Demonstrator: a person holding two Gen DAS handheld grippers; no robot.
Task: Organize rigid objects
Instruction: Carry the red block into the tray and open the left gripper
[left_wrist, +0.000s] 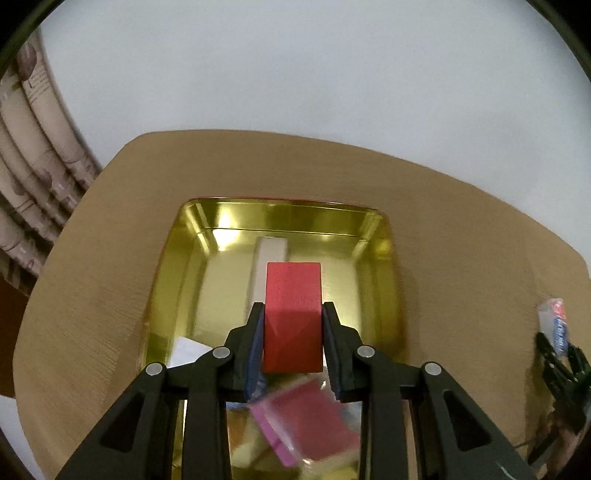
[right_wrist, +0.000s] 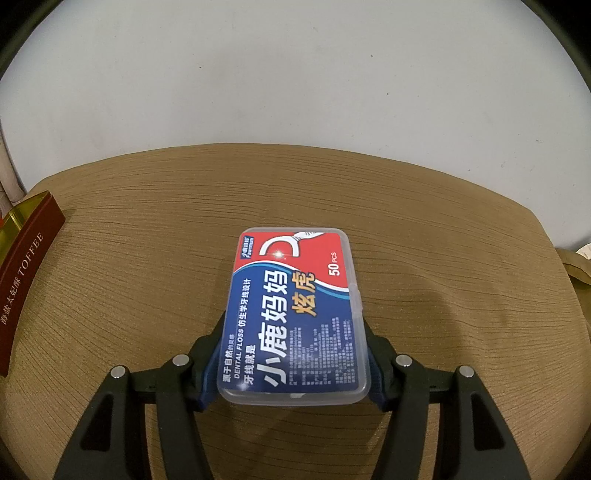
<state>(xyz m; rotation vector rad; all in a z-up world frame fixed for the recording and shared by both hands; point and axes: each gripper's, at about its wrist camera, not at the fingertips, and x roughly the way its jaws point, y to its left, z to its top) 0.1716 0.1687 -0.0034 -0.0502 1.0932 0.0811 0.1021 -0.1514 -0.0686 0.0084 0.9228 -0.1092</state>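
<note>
My left gripper (left_wrist: 293, 312) is shut on a red wooden block (left_wrist: 292, 317) and holds it above a gold tin tray (left_wrist: 384, 266) on the brown table. Inside the tray lie a white piece (left_wrist: 271, 251) and a pink flat box (left_wrist: 310, 421), blurred below the fingers. In the right wrist view my right gripper (right_wrist: 295, 332) is shut on a clear plastic dental floss box (right_wrist: 295, 314) with a blue and red label, held over the table. That floss box (left_wrist: 556, 325) and right gripper also show at the far right of the left wrist view.
The tin's dark red side (right_wrist: 26, 280), printed TOFFEE, stands at the left edge of the right wrist view. A pale wall rises behind the brown table (right_wrist: 443, 221). Patterned curtains (left_wrist: 33, 147) hang at the left. A tan object (right_wrist: 576, 266) lies at the right table edge.
</note>
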